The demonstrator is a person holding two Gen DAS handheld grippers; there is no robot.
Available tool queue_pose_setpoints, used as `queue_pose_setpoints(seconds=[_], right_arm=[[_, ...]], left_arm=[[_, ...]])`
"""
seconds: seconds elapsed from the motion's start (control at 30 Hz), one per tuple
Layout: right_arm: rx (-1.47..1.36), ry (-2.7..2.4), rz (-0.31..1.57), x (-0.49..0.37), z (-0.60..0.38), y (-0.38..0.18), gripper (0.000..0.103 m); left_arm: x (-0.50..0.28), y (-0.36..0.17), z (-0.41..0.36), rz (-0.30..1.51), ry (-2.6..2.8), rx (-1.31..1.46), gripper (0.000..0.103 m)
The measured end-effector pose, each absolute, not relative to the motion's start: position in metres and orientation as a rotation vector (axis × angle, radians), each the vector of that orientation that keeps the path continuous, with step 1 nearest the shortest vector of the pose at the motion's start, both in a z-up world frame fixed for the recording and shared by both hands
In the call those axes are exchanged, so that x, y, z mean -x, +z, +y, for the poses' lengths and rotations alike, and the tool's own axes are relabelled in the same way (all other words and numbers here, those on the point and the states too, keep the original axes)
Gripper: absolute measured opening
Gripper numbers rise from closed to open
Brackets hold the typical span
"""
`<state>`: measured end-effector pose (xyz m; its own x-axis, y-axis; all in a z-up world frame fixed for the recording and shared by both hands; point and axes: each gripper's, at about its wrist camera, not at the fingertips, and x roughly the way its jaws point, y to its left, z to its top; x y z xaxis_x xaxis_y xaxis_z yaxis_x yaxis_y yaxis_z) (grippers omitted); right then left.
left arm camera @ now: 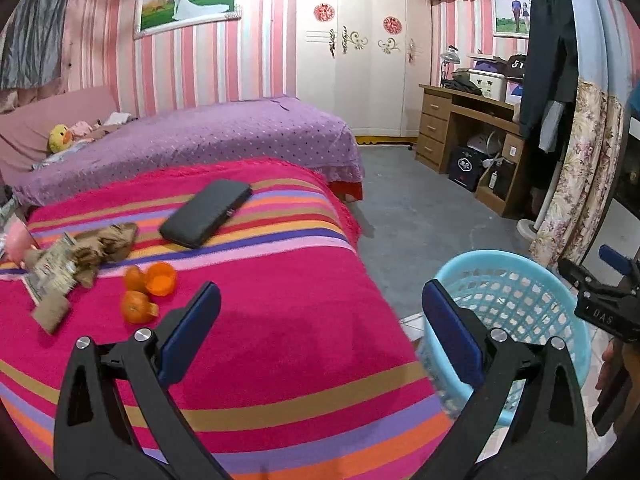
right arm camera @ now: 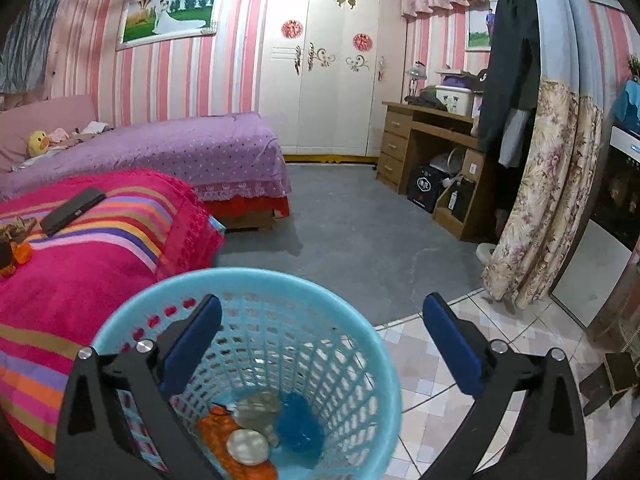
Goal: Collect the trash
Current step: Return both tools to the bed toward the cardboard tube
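"DAS" on the right gripper (left arm camera: 606,280)

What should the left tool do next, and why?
Probably reach toward the orange peels on the striped blanket and close on one. The left tool is open and empty. The right tool is open and empty too, above the blue basket, which already has scraps at its bottom. Peels and crumpled paper are on the blanket, not in the basket.

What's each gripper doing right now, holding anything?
Left gripper: open, holding nothing.
Right gripper: open, empty, over the blue basket.
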<state>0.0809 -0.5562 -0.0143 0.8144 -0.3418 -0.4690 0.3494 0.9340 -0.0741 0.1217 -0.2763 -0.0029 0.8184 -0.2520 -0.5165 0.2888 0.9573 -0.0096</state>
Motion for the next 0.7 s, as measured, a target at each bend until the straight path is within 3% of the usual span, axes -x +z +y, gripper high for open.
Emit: queue_pose_setpoints(seconds=[0.7], right_arm=[[0.01, -0.206, 0.496, -0.137, -0.421, 0.001, 0.098]], left_arm=[[-0.146, 0.004, -0.115, 0.537, -0.099, -0.092, 0.097]])
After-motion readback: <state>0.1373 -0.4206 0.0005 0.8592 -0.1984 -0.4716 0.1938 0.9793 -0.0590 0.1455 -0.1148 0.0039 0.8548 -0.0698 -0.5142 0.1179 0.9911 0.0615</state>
